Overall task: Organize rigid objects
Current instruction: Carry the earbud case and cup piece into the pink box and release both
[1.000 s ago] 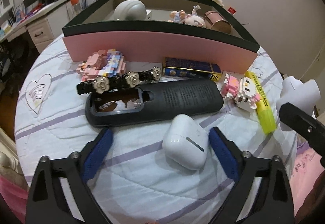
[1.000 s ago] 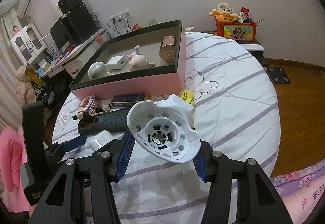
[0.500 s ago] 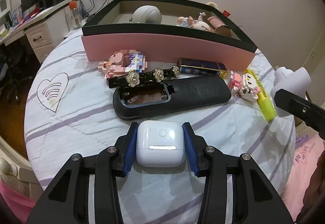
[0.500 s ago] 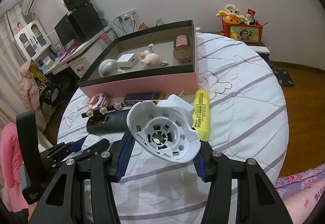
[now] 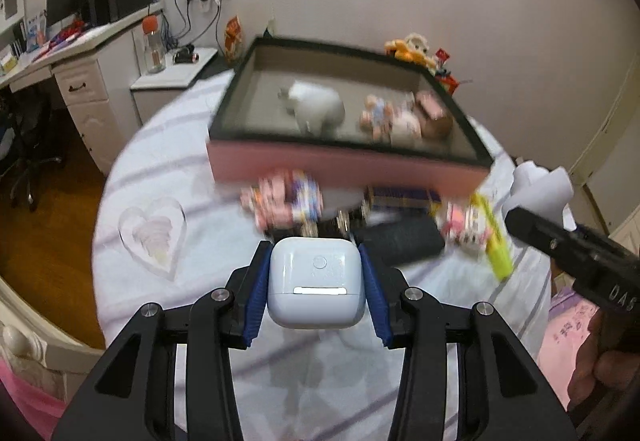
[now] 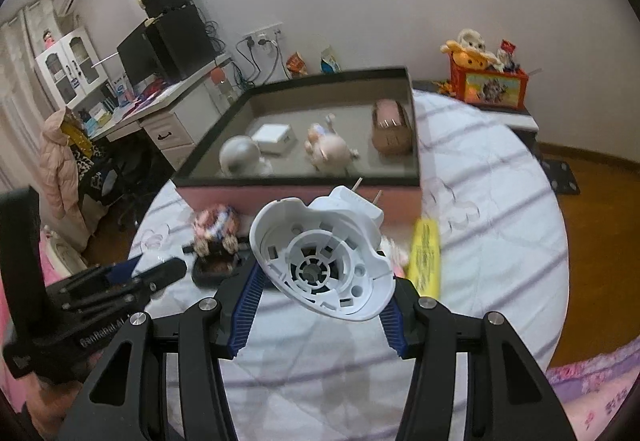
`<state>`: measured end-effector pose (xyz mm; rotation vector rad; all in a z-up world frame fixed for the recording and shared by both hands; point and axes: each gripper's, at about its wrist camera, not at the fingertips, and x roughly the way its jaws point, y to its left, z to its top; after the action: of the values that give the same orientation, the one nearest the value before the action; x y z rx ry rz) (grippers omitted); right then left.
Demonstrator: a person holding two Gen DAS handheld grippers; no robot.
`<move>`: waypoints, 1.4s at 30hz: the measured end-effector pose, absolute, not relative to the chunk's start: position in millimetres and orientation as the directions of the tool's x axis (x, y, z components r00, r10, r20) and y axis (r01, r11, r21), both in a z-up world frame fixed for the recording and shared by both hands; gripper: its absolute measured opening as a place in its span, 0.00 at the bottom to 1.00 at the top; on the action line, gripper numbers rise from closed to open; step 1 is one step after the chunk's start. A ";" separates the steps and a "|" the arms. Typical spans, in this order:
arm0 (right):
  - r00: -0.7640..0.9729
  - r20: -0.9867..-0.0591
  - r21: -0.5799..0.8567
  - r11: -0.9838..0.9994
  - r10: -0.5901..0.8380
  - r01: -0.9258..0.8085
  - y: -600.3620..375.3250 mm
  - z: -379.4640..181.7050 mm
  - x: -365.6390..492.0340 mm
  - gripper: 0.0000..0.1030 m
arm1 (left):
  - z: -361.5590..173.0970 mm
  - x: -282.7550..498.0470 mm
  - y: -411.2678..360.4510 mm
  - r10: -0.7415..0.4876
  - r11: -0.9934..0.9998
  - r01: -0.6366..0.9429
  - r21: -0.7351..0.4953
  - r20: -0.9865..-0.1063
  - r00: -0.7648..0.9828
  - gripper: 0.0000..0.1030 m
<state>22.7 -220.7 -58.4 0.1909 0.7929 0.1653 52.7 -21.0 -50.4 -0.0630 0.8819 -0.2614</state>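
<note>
Now that its jaws have just closed, the left gripper (image 5: 315, 283) clamps the white earbud case (image 5: 315, 281), lifted off the bed toward the far pink box (image 5: 344, 171). The right gripper (image 6: 319, 291) grips a white plastic shell (image 6: 322, 259). The yellow highlighter (image 6: 425, 257) lettering is blurred.

place: home bedroom; evidence: quilted bed (image 5: 168, 161); desk (image 6: 168, 113); toys (image 6: 480, 57)

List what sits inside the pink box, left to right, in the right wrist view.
Inside the pink box: white rounded object → small white flat box → pig figurine → rose-gold cylinder lying on its side.
</note>
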 end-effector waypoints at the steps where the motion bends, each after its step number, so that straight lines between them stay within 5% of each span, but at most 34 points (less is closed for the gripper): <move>1: 0.695 -0.685 0.224 0.971 0.219 -0.084 -218.5 -53.6 27.1 0.52 | -42.4 60.9 -18.5 -0.250 0.967 0.202 -0.156 -0.744 0.619 0.42; 16: 0.694 -0.685 0.159 0.975 0.222 -0.155 -211.4 -13.9 147.9 0.52 | 5.5 194.2 -19.9 -0.259 0.963 0.240 -0.125 -0.684 0.682 0.43; 28: 0.593 -0.780 0.158 0.980 0.200 -0.122 -220.5 -49.0 235.9 0.52 | -22.7 287.4 -49.3 -0.260 0.955 0.277 -0.105 -0.746 0.614 0.43; 42: 0.520 -0.841 0.131 0.988 0.154 -0.080 -225.7 -80.3 261.9 0.52 | -55.5 309.5 -67.7 -0.247 0.951 0.297 -0.090 -0.798 0.549 0.43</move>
<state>261.9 -225.7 -80.3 0.0795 1.0152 0.1402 309.5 -67.7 -55.5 0.0574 0.9355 -0.3220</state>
